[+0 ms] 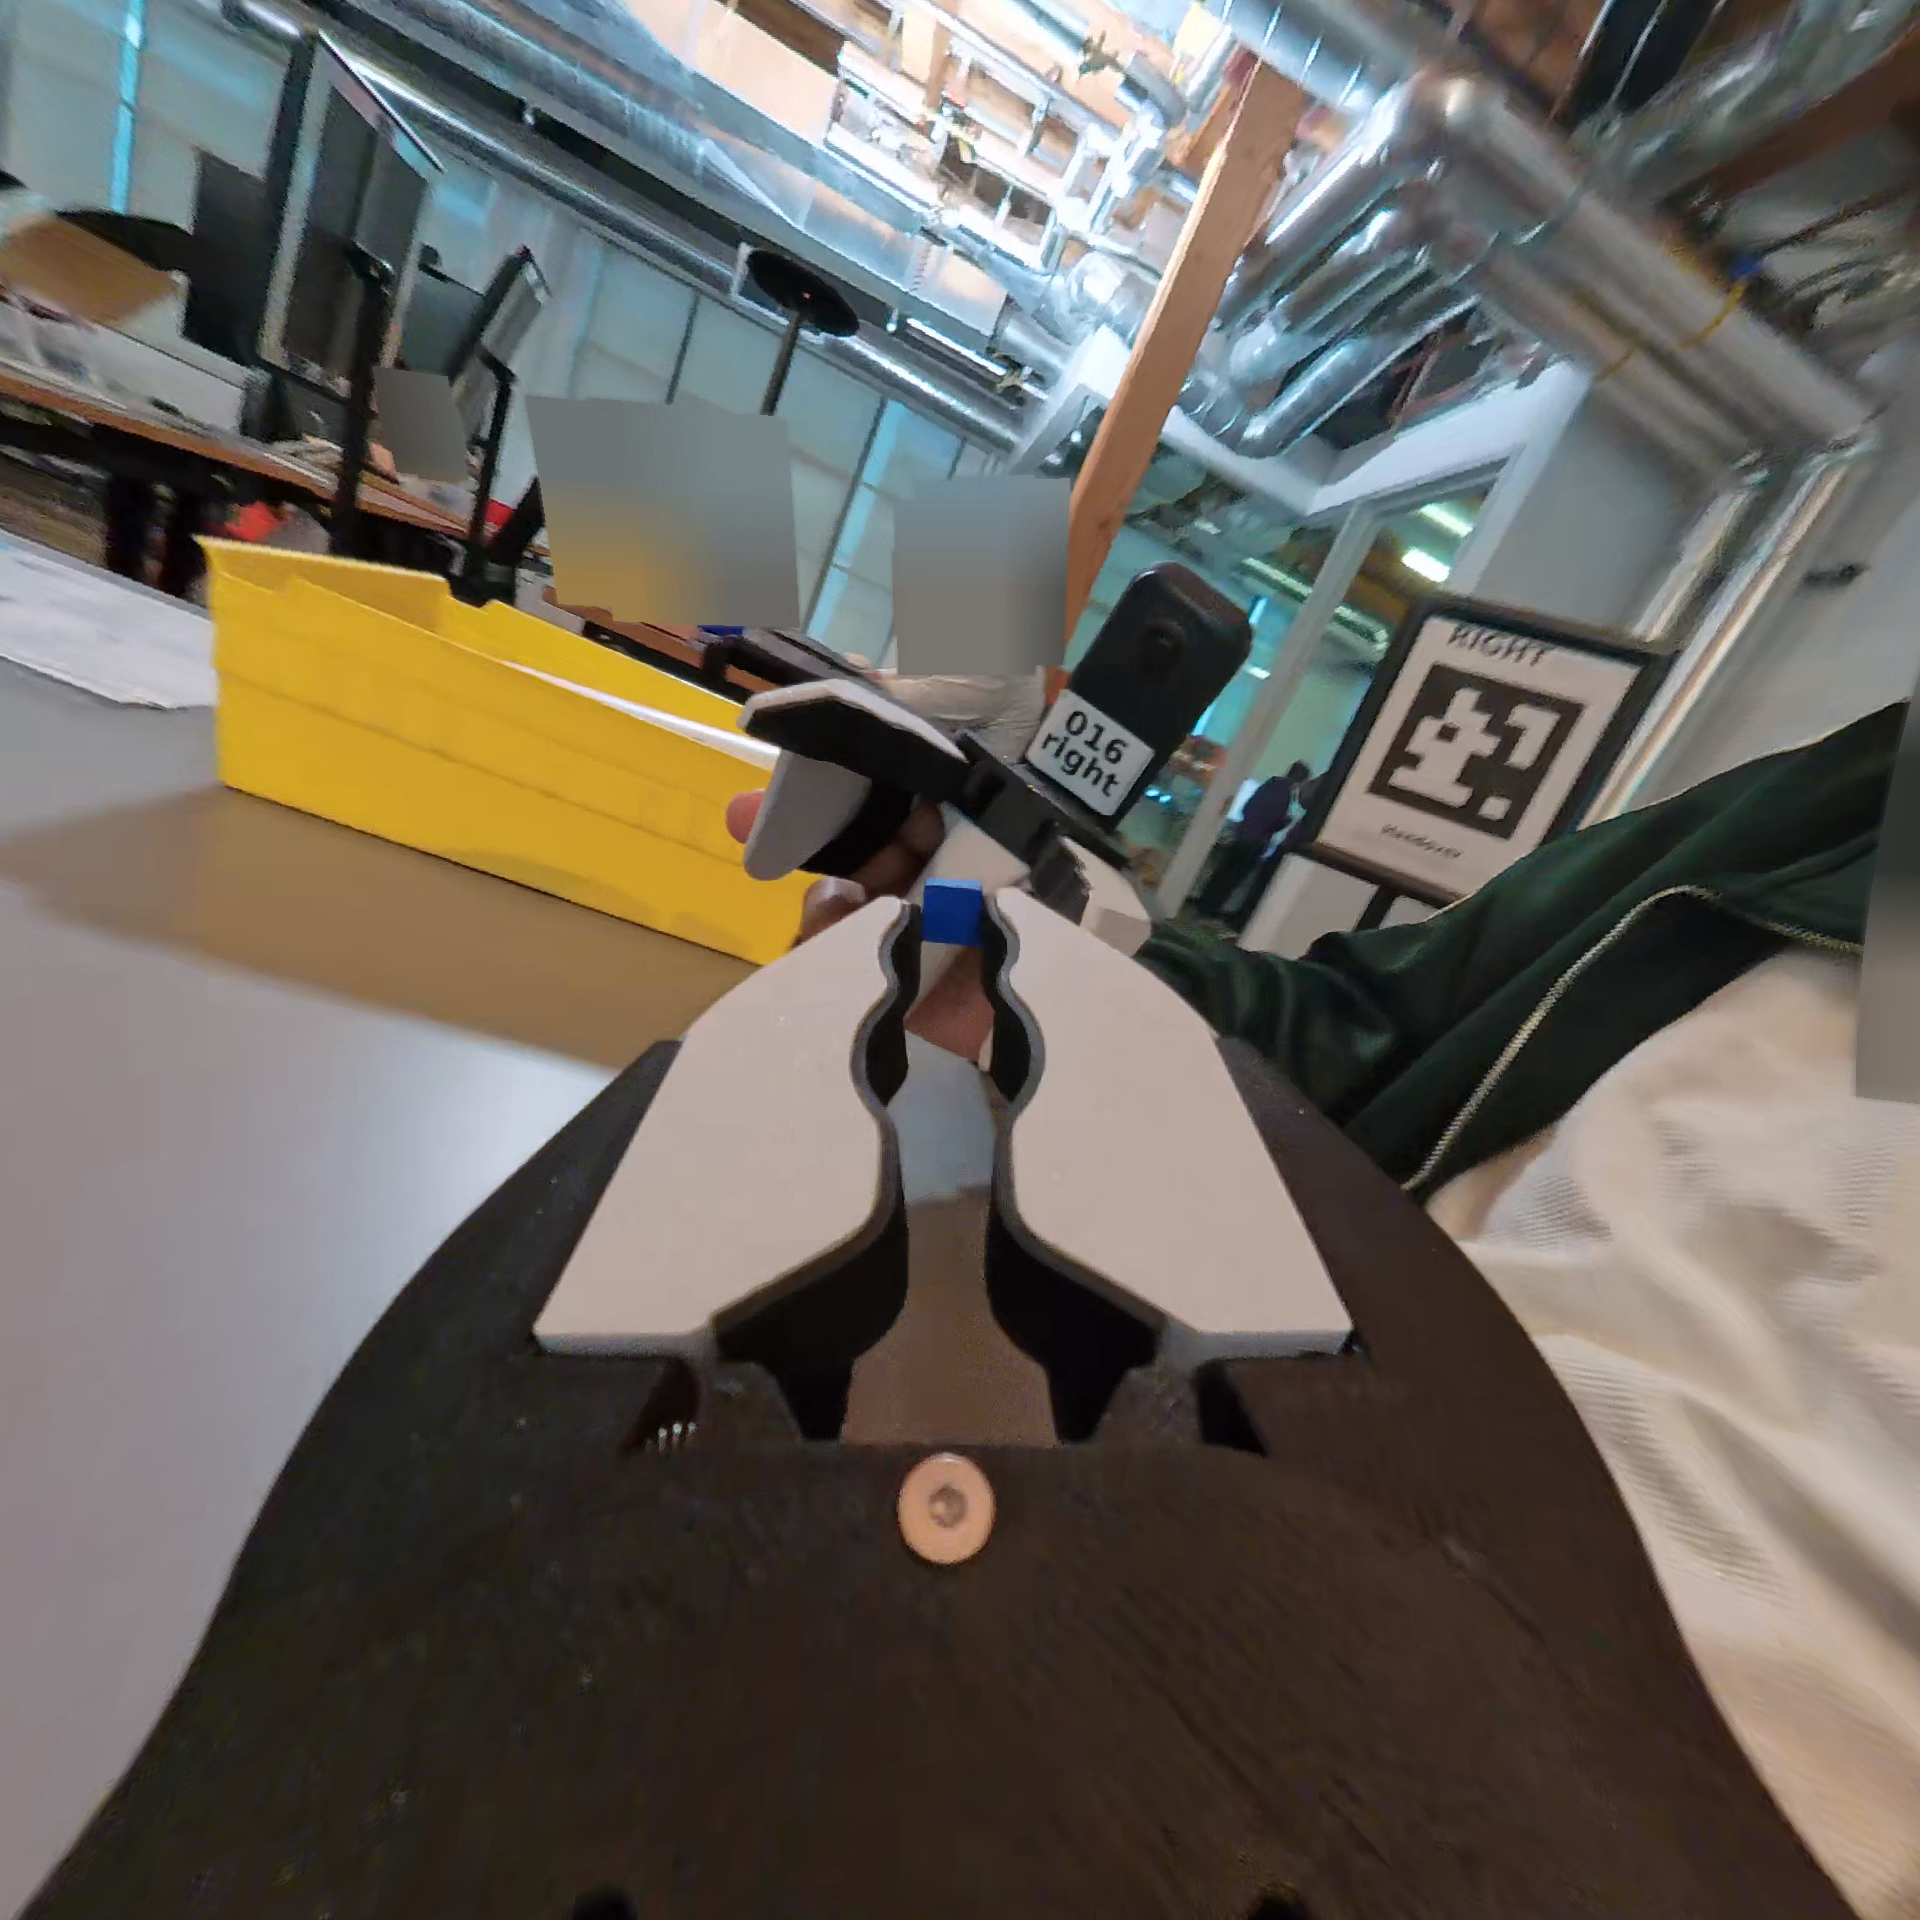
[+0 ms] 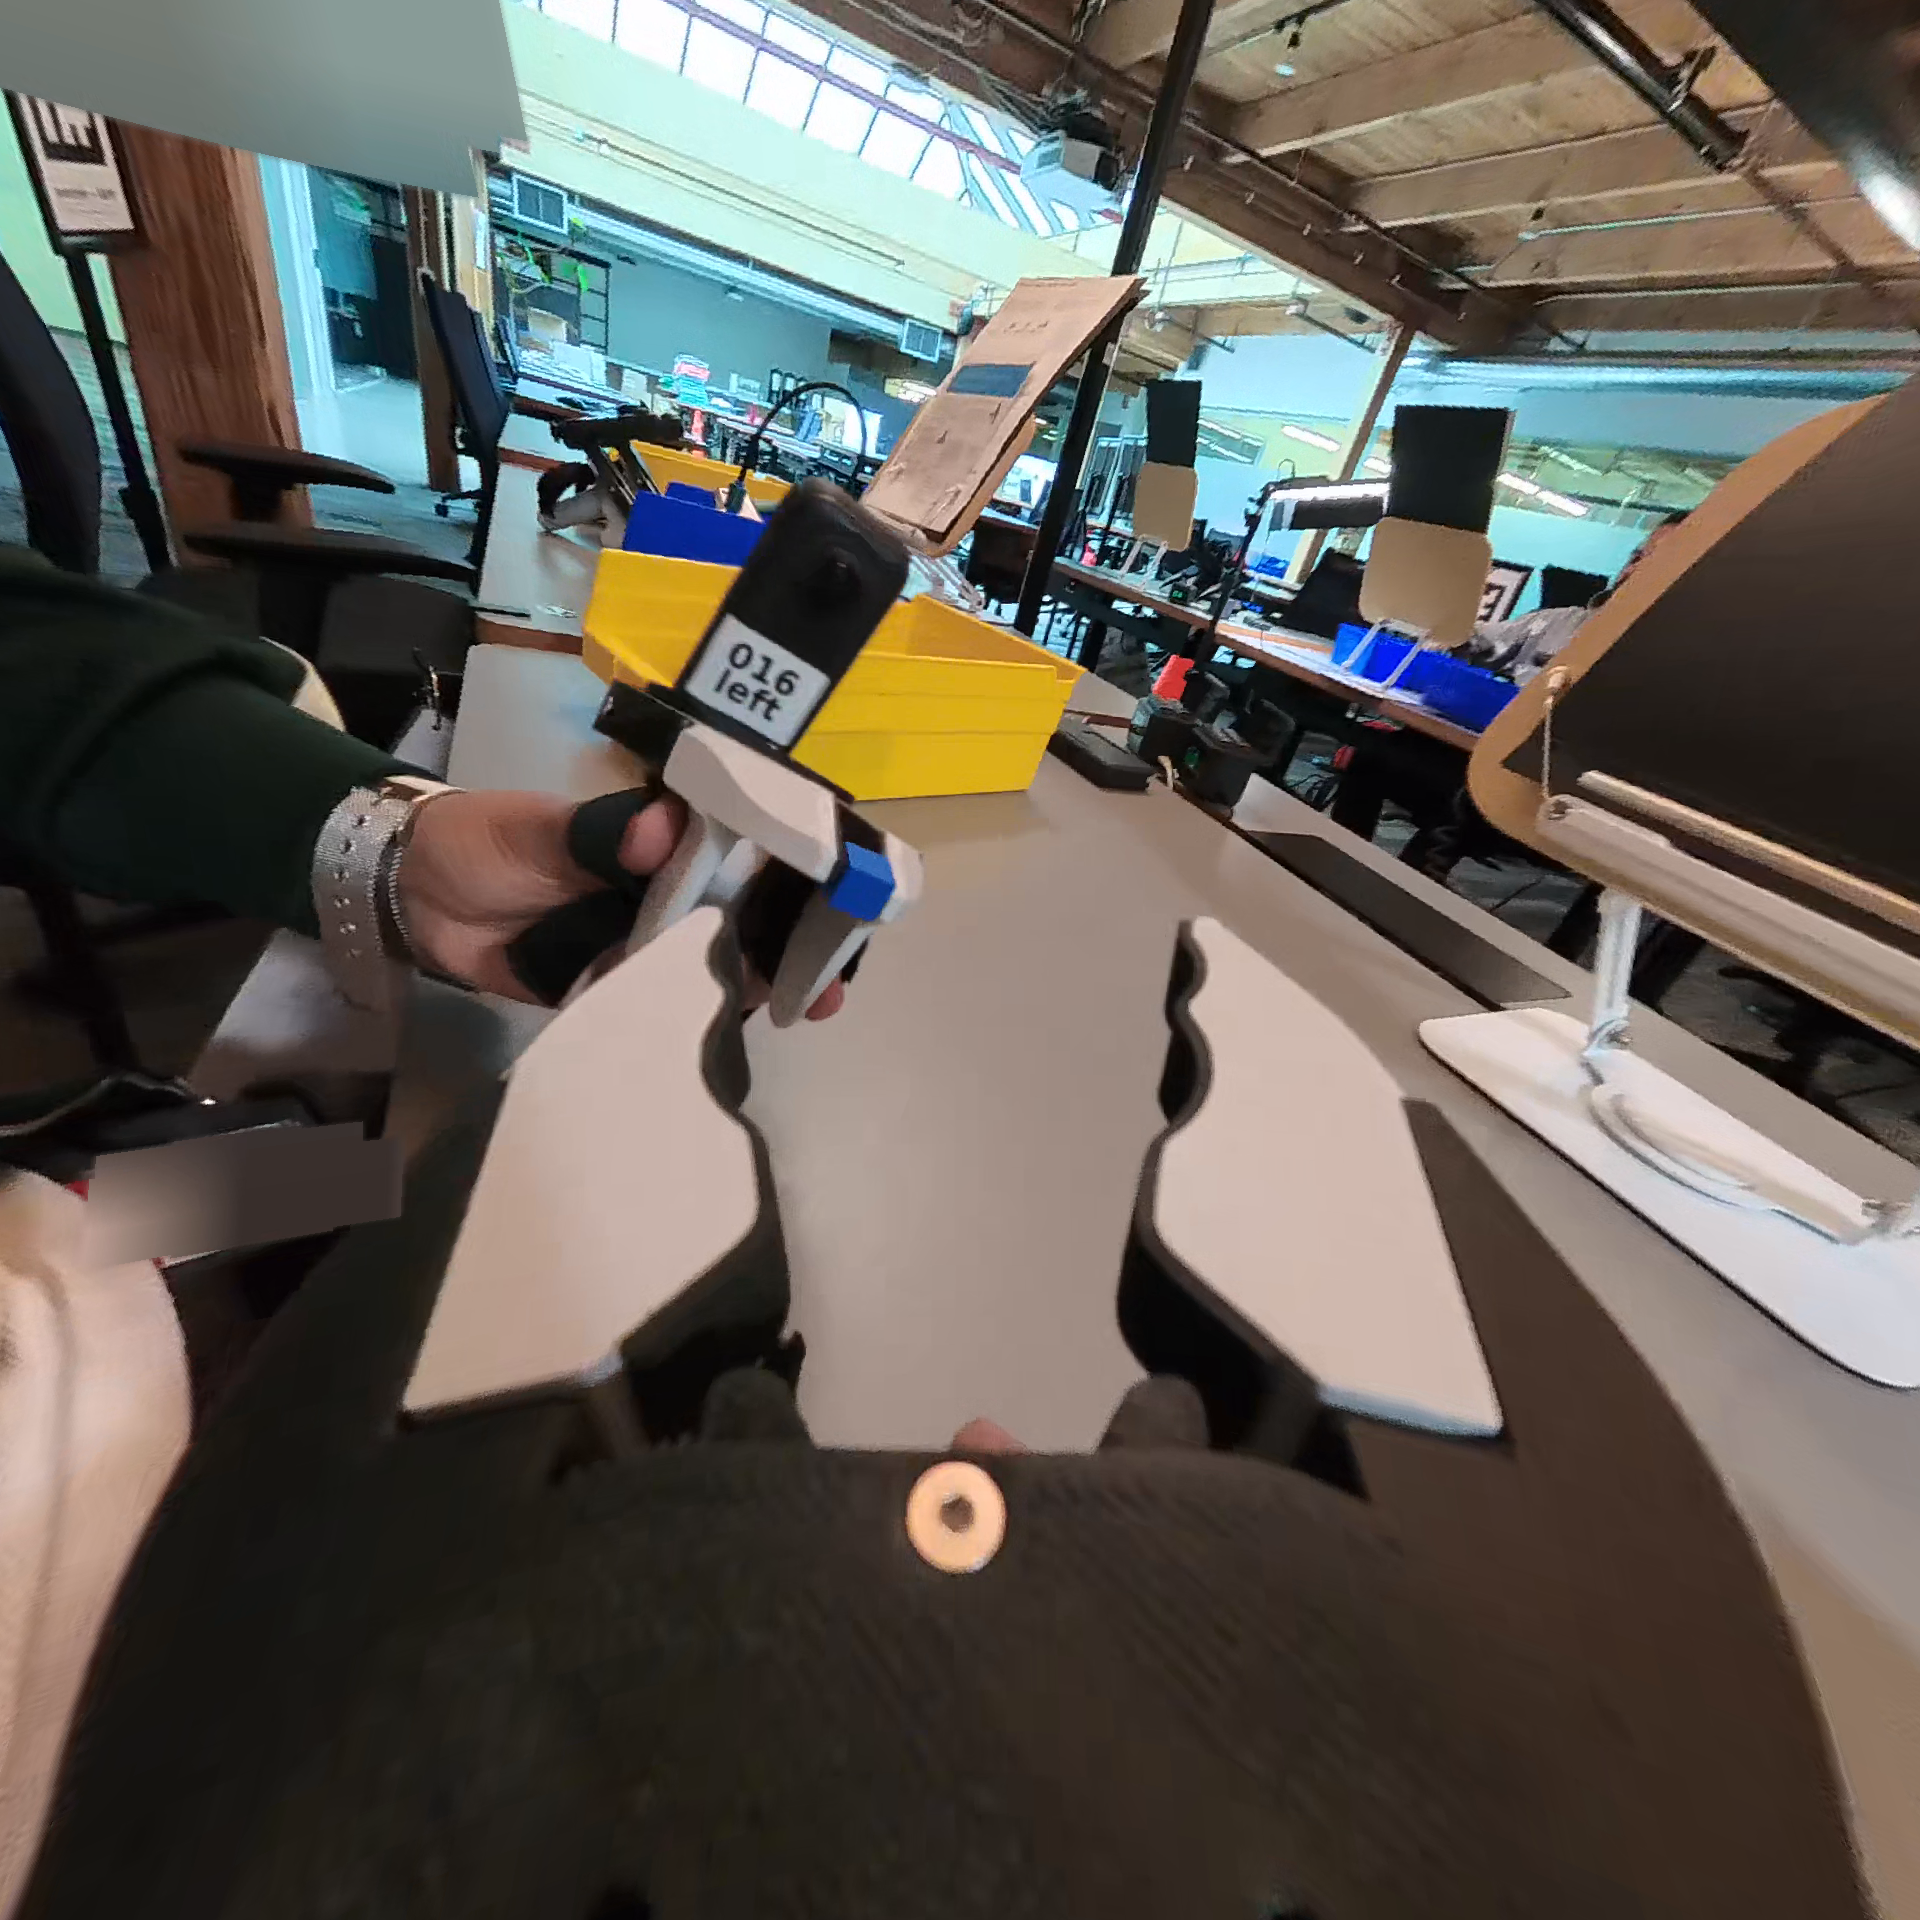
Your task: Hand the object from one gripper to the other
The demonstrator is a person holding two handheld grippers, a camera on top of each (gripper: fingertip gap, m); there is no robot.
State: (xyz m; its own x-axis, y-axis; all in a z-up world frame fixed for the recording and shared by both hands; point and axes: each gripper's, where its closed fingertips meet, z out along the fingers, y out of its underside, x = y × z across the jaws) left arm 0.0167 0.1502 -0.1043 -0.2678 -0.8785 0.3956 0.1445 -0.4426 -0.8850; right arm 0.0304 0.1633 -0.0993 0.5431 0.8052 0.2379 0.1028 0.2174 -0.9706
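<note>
With the left claw (image 1: pixel 951 925) pinching only the blue cube's (image 1: pixel 952 912) edge above the table (image 1: pixel 312 1039), a bump from the wide-open, empty right claw (image 2: pixel 956 966) could drop it.

Smooth grey tabletop (image 2: pixel 997 1091) fills the frame's centre; stacked yellow plastic bins (image 2: pixel 935 707) rest at upper centre, white lamp base (image 2: pixel 1662 1216) at right.

Grey table (image 2: pixel 1039 1039), office chairs (image 2: pixel 312 540), timber ceiling (image 2: pixel 1455 156), silver ducts (image 1: pixel 1455 260), daylit windows (image 2: pixel 810 94).
</note>
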